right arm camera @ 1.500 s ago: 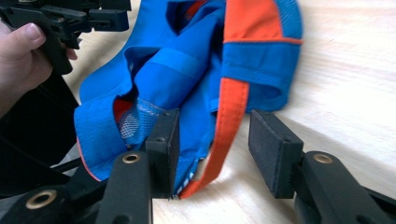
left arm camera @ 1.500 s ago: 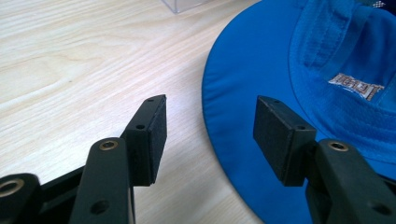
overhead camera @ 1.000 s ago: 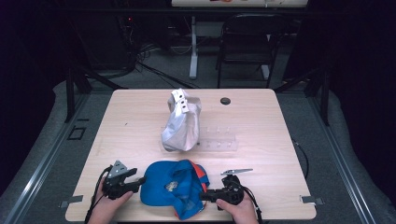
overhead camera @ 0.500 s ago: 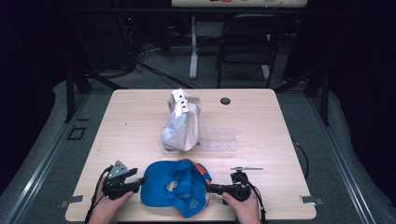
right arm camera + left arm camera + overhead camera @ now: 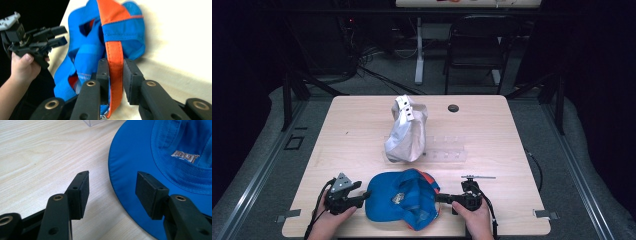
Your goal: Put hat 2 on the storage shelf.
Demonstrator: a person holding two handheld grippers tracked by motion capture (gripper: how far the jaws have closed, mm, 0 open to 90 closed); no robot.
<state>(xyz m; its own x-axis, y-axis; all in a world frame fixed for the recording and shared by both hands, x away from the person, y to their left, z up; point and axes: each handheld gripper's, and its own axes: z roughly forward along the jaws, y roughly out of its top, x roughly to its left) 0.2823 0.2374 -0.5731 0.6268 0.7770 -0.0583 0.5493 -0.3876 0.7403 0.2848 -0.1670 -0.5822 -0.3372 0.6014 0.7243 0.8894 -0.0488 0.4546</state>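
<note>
The right gripper (image 5: 115,75) has just been closing, and its jaws now clamp the orange strap (image 5: 115,62) of the blue hat (image 5: 404,197), which lies at the table's (image 5: 352,125) near edge between the two hands. The left gripper (image 5: 111,191) stands released, one jaw over bare wood and the other over the hat's brim, pinching nothing. Farther back a clear tray (image 5: 444,149) lies flat with a crumpled silver bag (image 5: 406,132) against its left end; what either contains cannot be told. The left gripper view shows a stitched logo (image 5: 186,157) inside the hat; the right gripper view shows the left hand (image 5: 23,65)
</note>
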